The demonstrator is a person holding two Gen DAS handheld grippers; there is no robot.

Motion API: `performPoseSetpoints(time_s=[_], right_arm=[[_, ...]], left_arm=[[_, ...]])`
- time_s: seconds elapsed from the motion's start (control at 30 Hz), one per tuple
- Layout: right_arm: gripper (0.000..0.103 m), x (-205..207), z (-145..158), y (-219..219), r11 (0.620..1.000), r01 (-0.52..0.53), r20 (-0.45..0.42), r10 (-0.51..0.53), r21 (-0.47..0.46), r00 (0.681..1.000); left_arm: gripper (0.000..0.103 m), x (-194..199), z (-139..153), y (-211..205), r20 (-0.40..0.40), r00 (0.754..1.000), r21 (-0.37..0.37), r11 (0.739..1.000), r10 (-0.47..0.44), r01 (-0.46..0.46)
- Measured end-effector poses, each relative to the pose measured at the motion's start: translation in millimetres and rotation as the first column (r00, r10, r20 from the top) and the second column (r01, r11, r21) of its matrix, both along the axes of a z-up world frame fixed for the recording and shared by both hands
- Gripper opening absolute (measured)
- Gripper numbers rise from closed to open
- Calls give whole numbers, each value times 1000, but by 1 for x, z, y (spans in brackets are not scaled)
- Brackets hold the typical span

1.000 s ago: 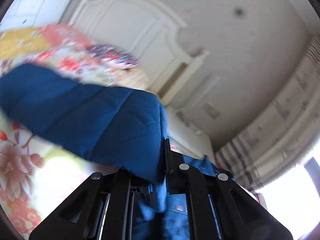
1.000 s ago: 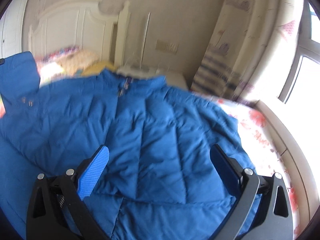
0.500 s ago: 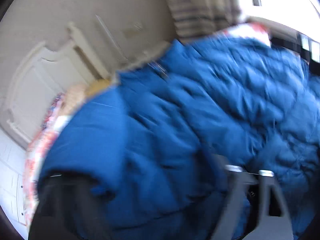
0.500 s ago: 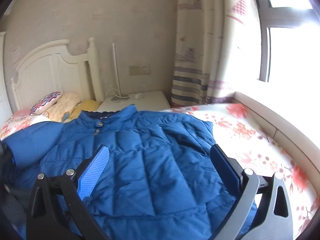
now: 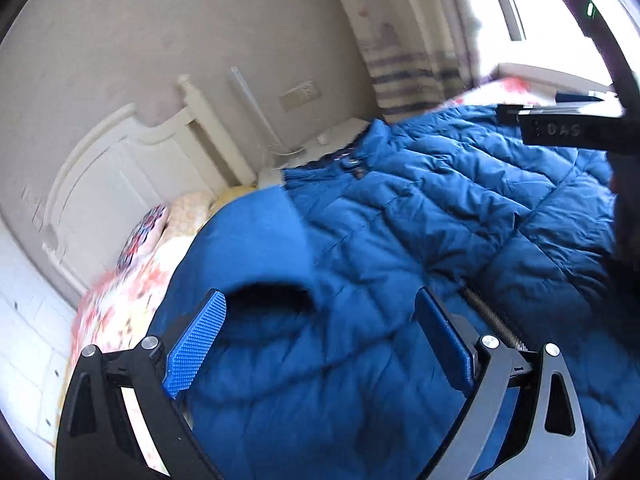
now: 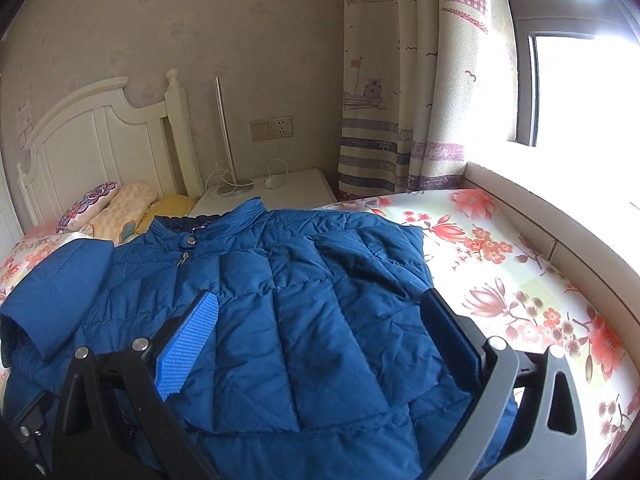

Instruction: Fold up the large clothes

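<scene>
My left claw [image 5: 320,340] is wide apart and holds nothing, just above the big blue jacket [image 6: 304,300]. The jacket lies flat on the flowery bed [image 6: 520,264], its collar at the far side. My right claw [image 6: 320,340] is wide apart too, over the jacket's middle.

Bright daylight comes in through the window [image 6: 576,80] on the right and washes it out to plain white in both views. The glare spills onto the flowered bed sheet [image 6: 520,264] near it. The right wrist view is sharp and clear. The left wrist view is soft and smeared, most of all at the headboard [image 5: 120,184] and pillows [image 5: 160,224]. The blue jacket [image 6: 312,304] shows soft shadows in its folds. Both pictures bend at the rim, with dark round corners
</scene>
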State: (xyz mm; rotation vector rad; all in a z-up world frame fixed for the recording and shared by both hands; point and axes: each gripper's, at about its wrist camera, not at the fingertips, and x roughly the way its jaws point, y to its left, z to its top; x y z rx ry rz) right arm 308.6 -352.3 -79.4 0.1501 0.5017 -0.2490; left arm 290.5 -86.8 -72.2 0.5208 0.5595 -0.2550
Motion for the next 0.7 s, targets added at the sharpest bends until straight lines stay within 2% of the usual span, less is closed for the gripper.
performPoseSetpoints(time_s=[0.07, 0.17, 0.23, 0.37, 0.4, 0.53, 0.63, 0.7], right_arm=[[100, 0, 0, 1, 1000, 0, -2, 0, -5, 1000], [100, 1, -2, 2, 1000, 1, -7, -1, -12, 1000], [100, 2, -2, 3, 1000, 1, -12, -1, -18, 1000], [100, 6, -7, 6, 999, -2, -38, 1, -33, 999], [100, 8, -9, 7, 999, -8, -52, 6, -33, 999], [100, 14, -11, 5, 1000, -18, -73, 17, -14, 997], [97, 9, 2, 26, 994, -85, -28, 83, -69, 996], [95, 5, 20, 63, 967, -216, 0, 218, -133, 976]], left_arm=[[92, -10, -2, 22, -27, 999, -39, 999, 35, -36], [92, -15, -13, 49, -77, 993, -52, 994, 88, -92], [92, -12, -24, 61, -116, 986, -55, 991, 119, -126], [91, -3, -46, 86, -204, 964, -110, 974, 173, -198], [91, -3, -43, 93, -199, 962, -144, 966, 185, -216], [91, -7, -40, 105, -163, 953, -158, 946, 257, -282], [91, -19, -29, 126, -95, 934, -239, 902, 345, -358], [92, -29, -21, 158, -79, 901, -370, 826, 427, -424]])
